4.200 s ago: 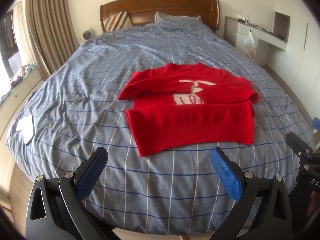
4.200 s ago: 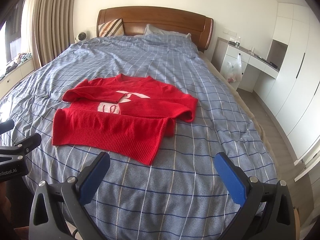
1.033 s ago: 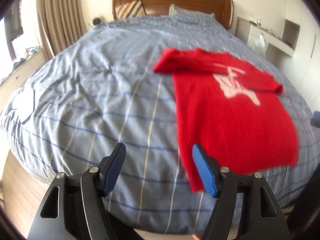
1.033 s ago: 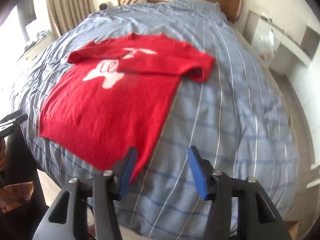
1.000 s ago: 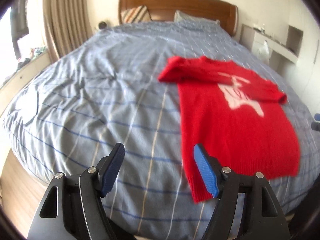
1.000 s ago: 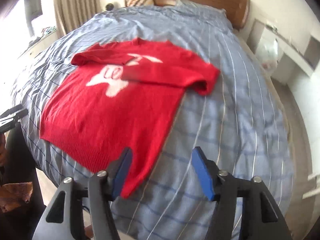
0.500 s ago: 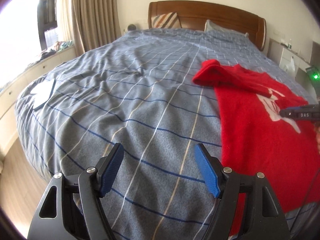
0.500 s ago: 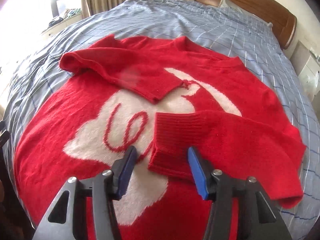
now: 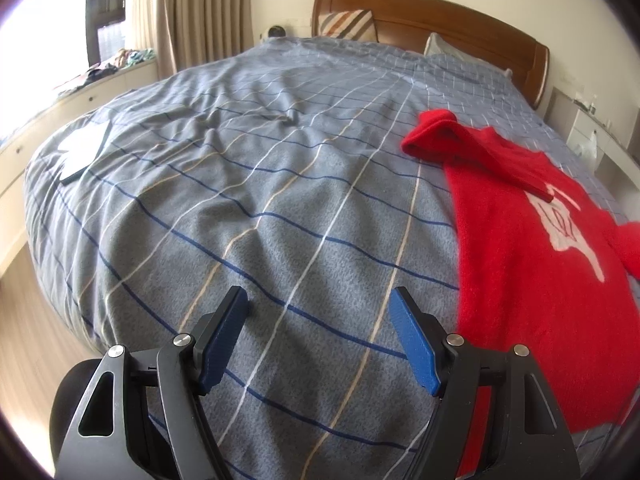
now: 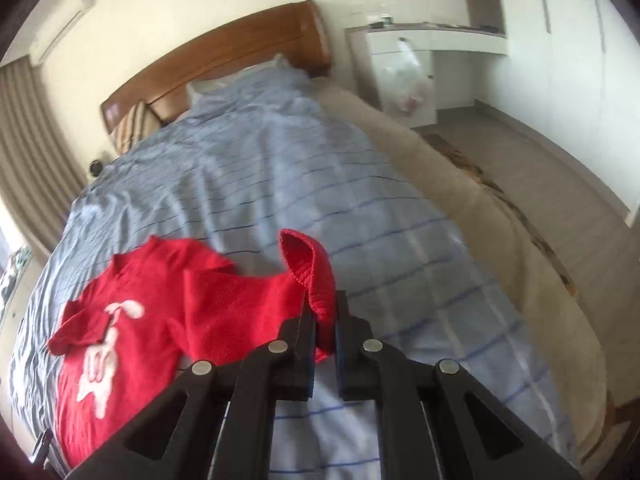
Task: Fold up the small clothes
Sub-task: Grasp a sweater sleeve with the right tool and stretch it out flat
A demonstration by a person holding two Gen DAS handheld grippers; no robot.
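Left wrist view: red sweater [image 9: 536, 248] spread flat on checked blue-grey duvet [image 9: 260, 184], occupying the 3 o'clock side of the frame, one sleeve folded across the chest above a white motif [image 9: 568, 220]. Left gripper [image 9: 318, 336] above bare duvet at 6 o'clock, blue-padded fingers [image 9: 412, 340] wide apart, holding nothing, just beside the sweater's hem edge. Wooden headboard [image 9: 432, 16] and striped pillow [image 9: 348, 26] at 12 o'clock; curtains [image 9: 200, 12] at 11 o'clock.

Right wrist view: right gripper [image 10: 323, 316] at 6 o'clock, fingers clamped together on ribbed sleeve cuff [image 10: 310, 268], cuff lifted clear of the duvet. Sweater body at 8 o'clock. White desk [image 10: 432, 40] at 1 o'clock.
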